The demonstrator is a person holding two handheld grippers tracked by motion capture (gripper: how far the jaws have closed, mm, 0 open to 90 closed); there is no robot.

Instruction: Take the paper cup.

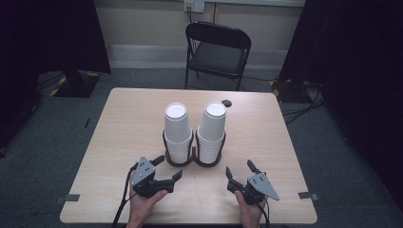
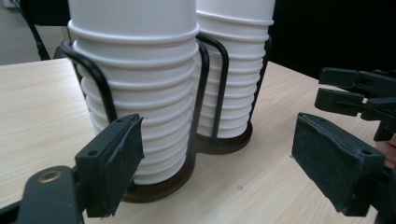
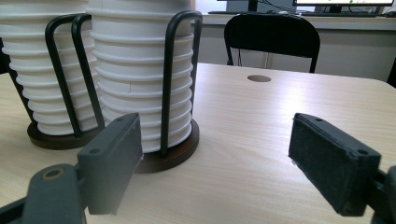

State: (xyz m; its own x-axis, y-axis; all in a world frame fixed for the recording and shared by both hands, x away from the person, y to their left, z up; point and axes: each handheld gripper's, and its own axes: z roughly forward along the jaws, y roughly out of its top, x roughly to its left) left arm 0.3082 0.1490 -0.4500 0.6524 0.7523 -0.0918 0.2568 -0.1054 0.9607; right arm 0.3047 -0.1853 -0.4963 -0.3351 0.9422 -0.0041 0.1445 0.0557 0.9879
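Two stacks of upturned white paper cups stand side by side in a black wire holder (image 1: 194, 159) at the middle of the light wooden table (image 1: 128, 123). The left stack (image 1: 177, 128) and the right stack (image 1: 211, 128) each sit on a dark round base. My left gripper (image 1: 170, 166) is open just in front of the left stack (image 2: 140, 93), with nothing between its pads (image 2: 116, 154). Further right, my right gripper (image 1: 238, 167) is open too, near the right stack (image 3: 140, 79), and it holds nothing. It also appears at the right edge of the left gripper view (image 2: 355, 93).
A black folding chair (image 1: 216, 50) stands behind the table's far edge. A small round hole (image 1: 226, 102) lies in the tabletop behind the right stack. Dark curtains hang at both sides. Bare wood lies left and right of the holder.
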